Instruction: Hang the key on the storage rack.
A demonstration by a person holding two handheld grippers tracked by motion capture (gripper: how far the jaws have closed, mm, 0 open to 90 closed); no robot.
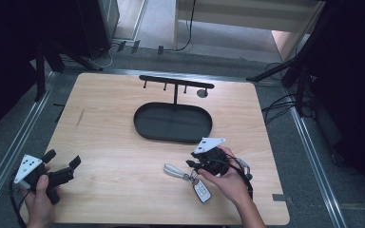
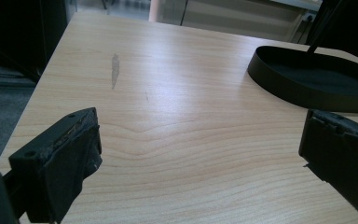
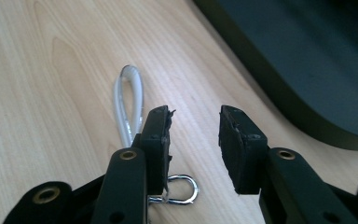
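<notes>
A bunch of keys lies on the wooden table near its front right: a pale grey strap loop (image 1: pixel 172 170), a metal ring, and a white-faced key fob (image 1: pixel 202 190). My right gripper (image 1: pixel 193 165) hovers just over the ring end, open, with a narrow gap and nothing between its jaws. In the right gripper view (image 3: pixel 194 116) the strap loop (image 3: pixel 129 105) stretches away beside the left jaw, and the metal ring (image 3: pixel 182 189) shows under that jaw. My left gripper (image 1: pixel 62 158) rests at the front left, jaws wide open (image 2: pixel 200 126) over bare wood.
A black oval tray (image 1: pixel 173 122) sits mid-table with a thin black hook stand (image 1: pixel 176 84) rising behind it. The tray's wall (image 2: pixel 303 86) lies ahead and right of the left gripper, and its rim (image 3: pixel 307 70) is close to the right gripper.
</notes>
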